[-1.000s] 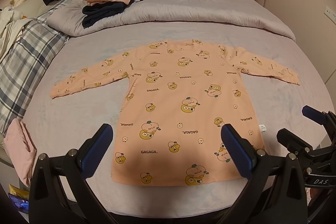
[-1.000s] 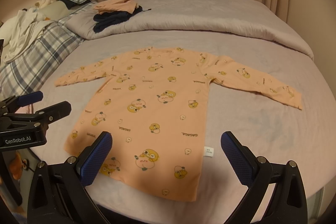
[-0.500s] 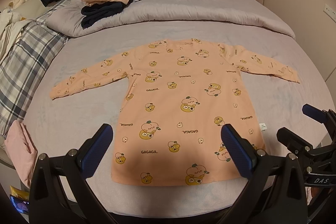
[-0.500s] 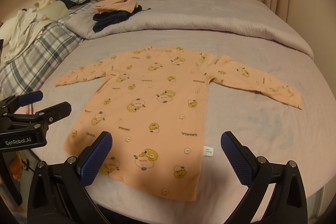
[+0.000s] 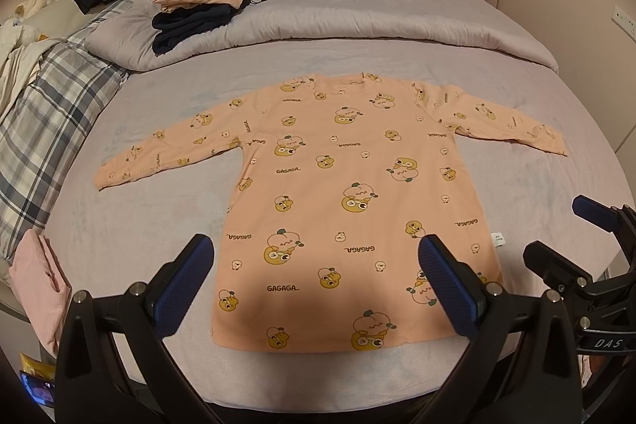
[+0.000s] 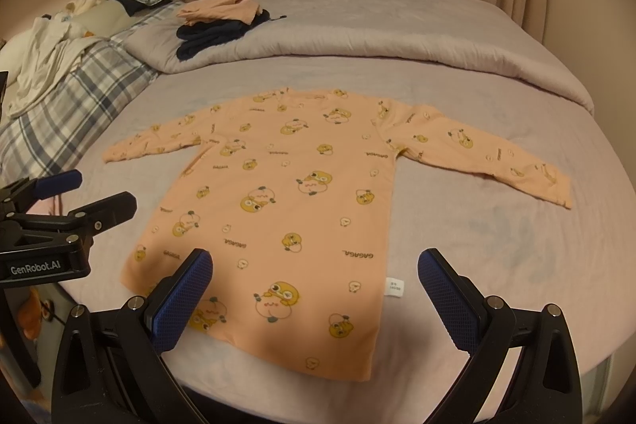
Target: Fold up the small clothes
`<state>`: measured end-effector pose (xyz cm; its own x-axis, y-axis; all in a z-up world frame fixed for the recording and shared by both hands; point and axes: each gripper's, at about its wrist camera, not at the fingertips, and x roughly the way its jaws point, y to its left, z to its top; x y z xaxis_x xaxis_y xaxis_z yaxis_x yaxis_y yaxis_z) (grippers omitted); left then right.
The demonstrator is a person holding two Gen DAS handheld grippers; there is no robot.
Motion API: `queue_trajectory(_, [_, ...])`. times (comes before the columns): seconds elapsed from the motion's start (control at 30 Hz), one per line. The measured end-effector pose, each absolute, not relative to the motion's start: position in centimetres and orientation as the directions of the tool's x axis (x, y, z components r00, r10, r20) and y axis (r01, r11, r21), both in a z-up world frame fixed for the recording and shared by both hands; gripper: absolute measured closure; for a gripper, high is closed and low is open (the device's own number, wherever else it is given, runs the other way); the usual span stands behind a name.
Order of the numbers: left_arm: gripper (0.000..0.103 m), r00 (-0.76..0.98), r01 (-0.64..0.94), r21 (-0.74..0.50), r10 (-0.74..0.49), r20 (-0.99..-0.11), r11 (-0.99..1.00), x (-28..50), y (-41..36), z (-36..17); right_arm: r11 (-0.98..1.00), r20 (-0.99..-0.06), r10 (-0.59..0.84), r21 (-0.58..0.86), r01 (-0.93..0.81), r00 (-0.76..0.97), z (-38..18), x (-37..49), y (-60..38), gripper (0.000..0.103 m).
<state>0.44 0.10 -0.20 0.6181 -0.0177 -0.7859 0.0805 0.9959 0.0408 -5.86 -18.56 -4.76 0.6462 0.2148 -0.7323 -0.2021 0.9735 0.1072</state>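
Observation:
A small peach long-sleeved shirt [image 5: 342, 185] [image 6: 286, 197] with yellow cartoon prints lies flat on the bed, both sleeves spread out, hem toward me. My left gripper [image 5: 316, 257] hovers open over the hem, nothing between its blue pads. My right gripper [image 6: 316, 279] is open too, above the hem's right part near a white side tag [image 6: 394, 285]. Each gripper shows at the edge of the other's view: the right one [image 5: 556, 229] and the left one [image 6: 95, 193].
A folded peach garment on dark clothes [image 5: 198, 10] sits on the grey duvet [image 5: 357, 14] at the back. A plaid blanket [image 5: 43, 114] and white laundry [image 6: 47, 54] lie left. A pink folded cloth [image 5: 37, 285] rests at the bed's near-left edge.
Both grippers have drifted very slightly; the shirt lies as before and both stay open.

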Motion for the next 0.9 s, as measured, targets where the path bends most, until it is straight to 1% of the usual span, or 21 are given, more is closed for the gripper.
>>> queue_trajectory(0.57, [0.0, 0.611, 0.079, 0.041, -0.016, -0.792, 0.996, 0.6, 0.0, -0.4, 0.974, -0.734, 0.214, 0.108, -0.2, 0.644, -4.8, -5.9, -18.5, 0.001])
queue_trajectory(0.7, [0.0, 0.601, 0.068, 0.013, -0.031, -0.799, 0.998, 0.8, 0.5, -0.8, 0.973, -0.736, 0.219, 0.119, -0.196, 0.641, -5.4, -5.7, -18.5, 0.001])
queue_trajectory(0.77, [0.0, 0.593, 0.053, -0.011, -0.04, -0.804, 0.999, 1.2, 0.9, -1.2, 0.969, -0.738, 0.243, 0.154, -0.194, 0.63, -5.9, -5.4, -18.9, 0.001])
queue_trajectory(0.9, [0.0, 0.564, 0.038, -0.043, -0.057, -0.824, 0.998, 2.2, 1.4, -2.6, 0.937, -0.723, 0.345, 0.299, -0.179, 0.599, -7.7, -4.5, -20.7, 0.001])
